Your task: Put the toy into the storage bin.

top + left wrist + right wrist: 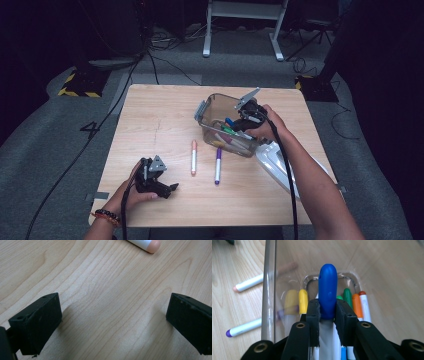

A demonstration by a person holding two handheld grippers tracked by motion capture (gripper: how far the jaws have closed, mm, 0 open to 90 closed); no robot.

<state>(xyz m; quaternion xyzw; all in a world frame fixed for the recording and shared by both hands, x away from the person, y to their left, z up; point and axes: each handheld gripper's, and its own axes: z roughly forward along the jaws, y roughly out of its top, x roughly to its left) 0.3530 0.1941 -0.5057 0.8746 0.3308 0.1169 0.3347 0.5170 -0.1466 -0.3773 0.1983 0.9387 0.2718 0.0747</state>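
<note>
On the left, near the front edge of the pale wooden bench (150, 210), the person's left hand (131, 192) rests with the left tool (167, 189) lying low over the wood; in the left gripper view its two black jaws stand wide apart with nothing but bare woodgrain between them, and the peach tip of a marker pokes in at the top edge. Moving right, that white marker with a peach cap (193, 157) lies flat on the bench, and just beside it, roughly parallel, lies a white marker with a purple cap (218, 165); the two are close together but not touching. Further right stands a clear plastic rectangular box (212, 104), its open top facing up, with several markers already lying along its bottom: yellow, green, orange and red caps can be made out in the right gripper view. The right tool (327, 311) hangs over the box, held by the right hand (270, 125), and its jaws are clamped tight on a white marker with a blue cap (327, 293), pinching it just where the cap meets the barrel, cap end pointing away into the box. The blue-capped marker sits above the others inside the box walls; I cannot tell whether it touches them. Right of the box, near the bench's edge, lies a white plastic lid (272, 157), partly under the person's forearm.
</note>
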